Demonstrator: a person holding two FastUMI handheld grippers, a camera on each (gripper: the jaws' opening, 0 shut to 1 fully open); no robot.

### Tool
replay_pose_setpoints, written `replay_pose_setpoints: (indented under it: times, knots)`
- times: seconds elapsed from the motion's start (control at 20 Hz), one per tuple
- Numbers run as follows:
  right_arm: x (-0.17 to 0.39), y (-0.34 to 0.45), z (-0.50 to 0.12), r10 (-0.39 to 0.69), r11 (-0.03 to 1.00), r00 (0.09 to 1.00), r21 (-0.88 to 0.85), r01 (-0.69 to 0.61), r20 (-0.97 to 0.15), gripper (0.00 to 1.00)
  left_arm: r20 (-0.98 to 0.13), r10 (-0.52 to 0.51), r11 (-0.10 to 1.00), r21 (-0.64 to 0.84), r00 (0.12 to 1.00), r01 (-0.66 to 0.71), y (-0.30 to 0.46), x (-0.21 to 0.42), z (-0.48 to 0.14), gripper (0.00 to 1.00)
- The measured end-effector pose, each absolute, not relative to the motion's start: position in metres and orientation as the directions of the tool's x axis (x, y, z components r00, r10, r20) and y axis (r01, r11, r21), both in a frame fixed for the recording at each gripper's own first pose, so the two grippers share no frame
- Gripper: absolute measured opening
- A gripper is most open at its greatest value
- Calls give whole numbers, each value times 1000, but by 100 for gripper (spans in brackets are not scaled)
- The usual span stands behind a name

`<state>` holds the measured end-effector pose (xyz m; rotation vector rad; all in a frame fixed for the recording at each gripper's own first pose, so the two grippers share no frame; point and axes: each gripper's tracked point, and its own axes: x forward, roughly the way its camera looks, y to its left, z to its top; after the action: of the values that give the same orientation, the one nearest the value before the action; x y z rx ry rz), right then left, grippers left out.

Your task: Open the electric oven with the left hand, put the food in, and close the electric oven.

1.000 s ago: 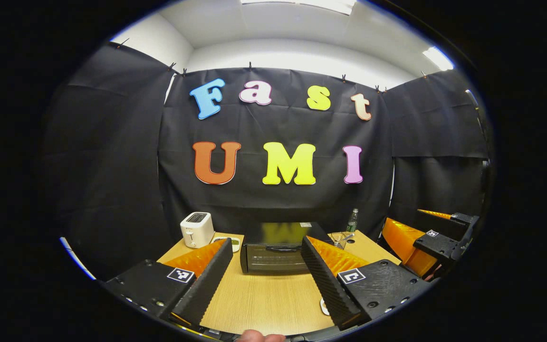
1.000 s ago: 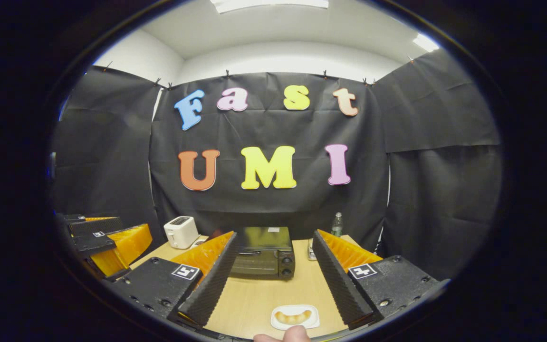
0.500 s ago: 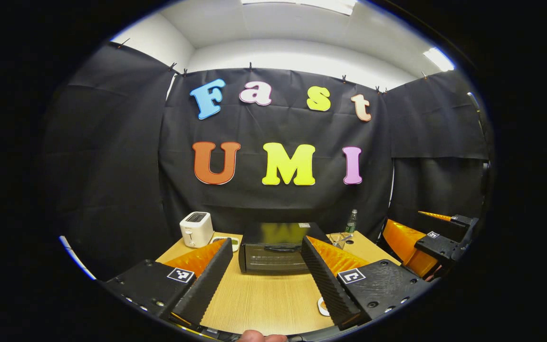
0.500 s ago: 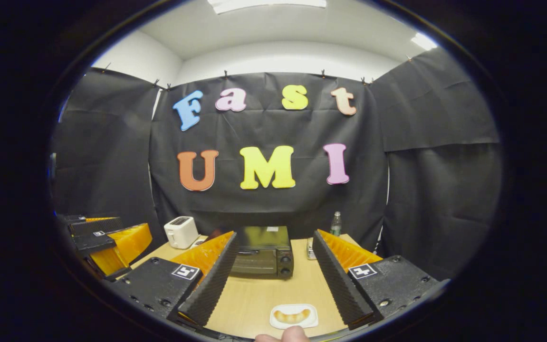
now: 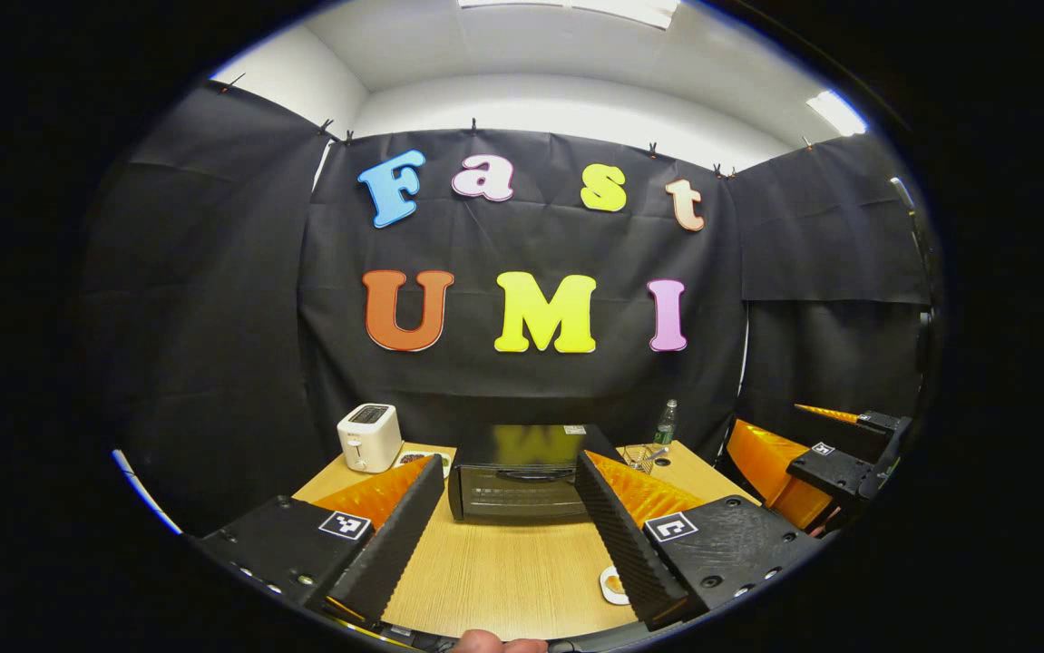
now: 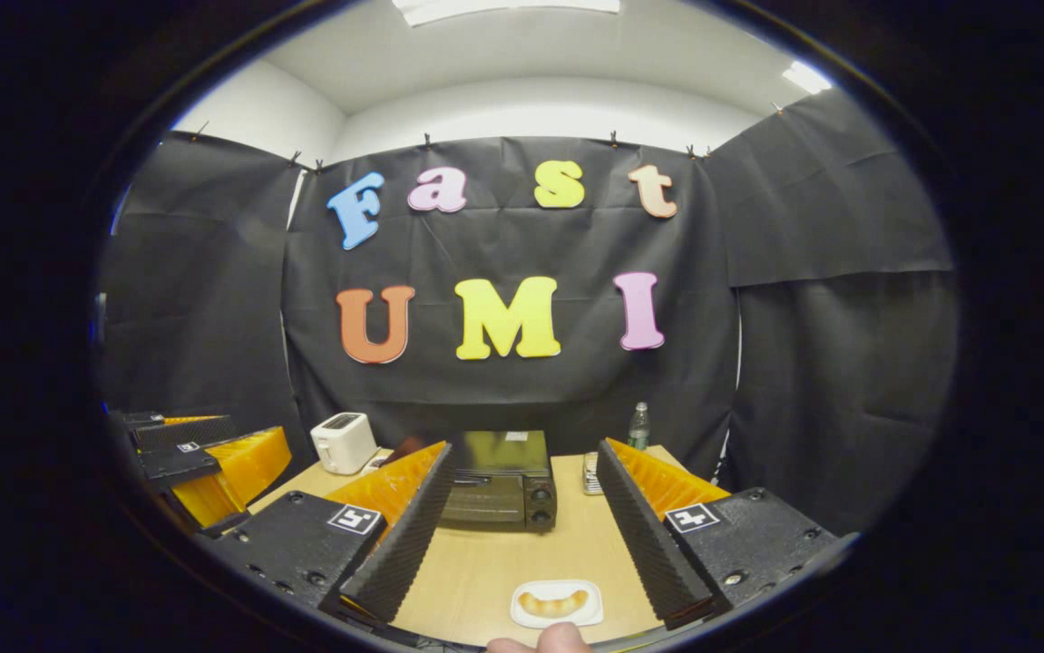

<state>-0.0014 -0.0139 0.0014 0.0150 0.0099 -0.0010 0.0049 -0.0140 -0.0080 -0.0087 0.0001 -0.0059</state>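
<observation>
Your left gripper (image 5: pixel 508 508) is spread wide and holds nothing; your right gripper (image 6: pixel 522 503) is the same, wide apart and empty. In the left gripper view the electric oven (image 5: pixel 522 472) sits far across the wooden table (image 5: pixel 503 571), framed between your fingers, door closed. In the right gripper view it lies just left of centre. Near you, between the right gripper's fingers, a small white plate (image 6: pixel 556 605) carries the food (image 6: pixel 554 602), a curved golden pastry. A white toaster (image 5: pixel 369 436) stands far left, a bottle (image 6: pixel 638 426) far right.
</observation>
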Motion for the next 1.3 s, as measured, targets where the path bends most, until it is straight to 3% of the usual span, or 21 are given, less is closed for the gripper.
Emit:
replay_pose_setpoints:
  times: [0.6, 1.0, 1.3]
  knots:
    - [29, -62, -5, -41, 999, 999, 8, 42, -32, 98, -68, -22, 1000, -18, 997, 21, -31, 50, -26, 94]
    - [36, -141, -31, -207, 978, 974, -1, 208, -91, 97, -101, -91, 996, 0, 991, 92, -63, 140, -47, 94]
    - [36, -195, -49, -327, 944, 933, -12, 329, -148, 99, -190, -68, 998, 1, 979, 69, -56, 226, -94, 94]
